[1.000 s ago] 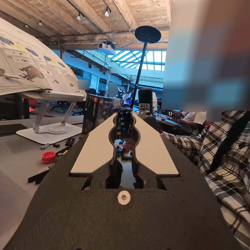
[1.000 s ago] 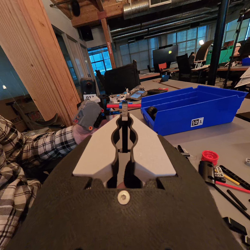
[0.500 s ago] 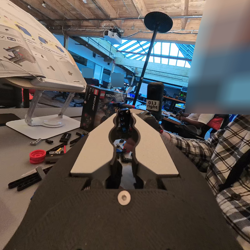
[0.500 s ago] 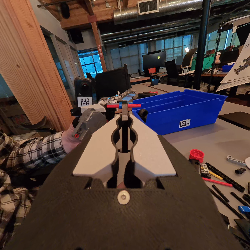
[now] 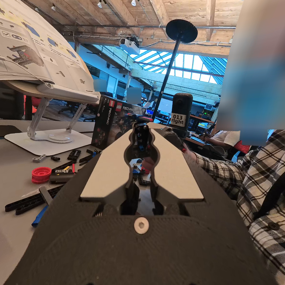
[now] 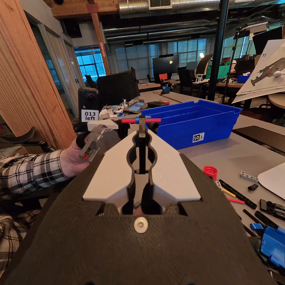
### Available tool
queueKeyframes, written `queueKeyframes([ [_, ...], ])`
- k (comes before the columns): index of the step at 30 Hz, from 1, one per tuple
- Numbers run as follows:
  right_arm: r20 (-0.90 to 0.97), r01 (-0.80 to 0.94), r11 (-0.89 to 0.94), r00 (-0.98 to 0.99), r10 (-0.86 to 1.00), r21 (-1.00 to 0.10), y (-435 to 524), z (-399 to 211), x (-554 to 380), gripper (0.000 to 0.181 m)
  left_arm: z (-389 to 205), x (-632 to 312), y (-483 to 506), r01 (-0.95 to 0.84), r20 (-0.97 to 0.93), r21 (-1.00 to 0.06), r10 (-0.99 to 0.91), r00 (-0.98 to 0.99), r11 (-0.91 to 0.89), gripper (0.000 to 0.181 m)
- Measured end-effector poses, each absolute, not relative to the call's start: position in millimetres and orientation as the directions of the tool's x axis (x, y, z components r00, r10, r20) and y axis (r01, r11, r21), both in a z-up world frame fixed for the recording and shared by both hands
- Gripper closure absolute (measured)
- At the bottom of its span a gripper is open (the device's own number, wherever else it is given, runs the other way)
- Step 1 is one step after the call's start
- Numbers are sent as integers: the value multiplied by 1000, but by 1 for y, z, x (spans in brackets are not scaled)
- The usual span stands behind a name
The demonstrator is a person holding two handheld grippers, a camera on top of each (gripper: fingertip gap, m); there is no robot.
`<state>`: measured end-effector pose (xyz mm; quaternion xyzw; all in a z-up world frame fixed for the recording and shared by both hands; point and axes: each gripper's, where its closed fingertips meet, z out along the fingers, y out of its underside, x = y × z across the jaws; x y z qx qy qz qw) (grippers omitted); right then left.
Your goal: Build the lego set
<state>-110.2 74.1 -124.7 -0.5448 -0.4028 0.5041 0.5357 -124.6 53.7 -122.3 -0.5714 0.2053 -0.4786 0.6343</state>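
Above the table (image 6: 231,154), both tongs (image 5: 141,128) (image 6: 142,131) grip lego assemblies.

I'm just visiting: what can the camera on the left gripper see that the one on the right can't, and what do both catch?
Only the left wrist view shows the set's black box and the white book stand. Only the right wrist view shows the blue bin and the wooden post. Both show the red wheel, the open instruction book and the red axle.
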Motion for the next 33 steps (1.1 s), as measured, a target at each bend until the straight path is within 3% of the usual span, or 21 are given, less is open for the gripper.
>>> queueKeyframes([
  [21, 254, 16, 268, 372, 893, -963, 69, -114, -111, 176, -109, -124, 46, 473, 325, -873, -866, 380, -120, 168],
  [33, 318, 33, 334, 405, 857, -942, 64, -105, -110, 176, -102, -123, 41, 541, 370, -822, -890, 267, -179, 168],
])
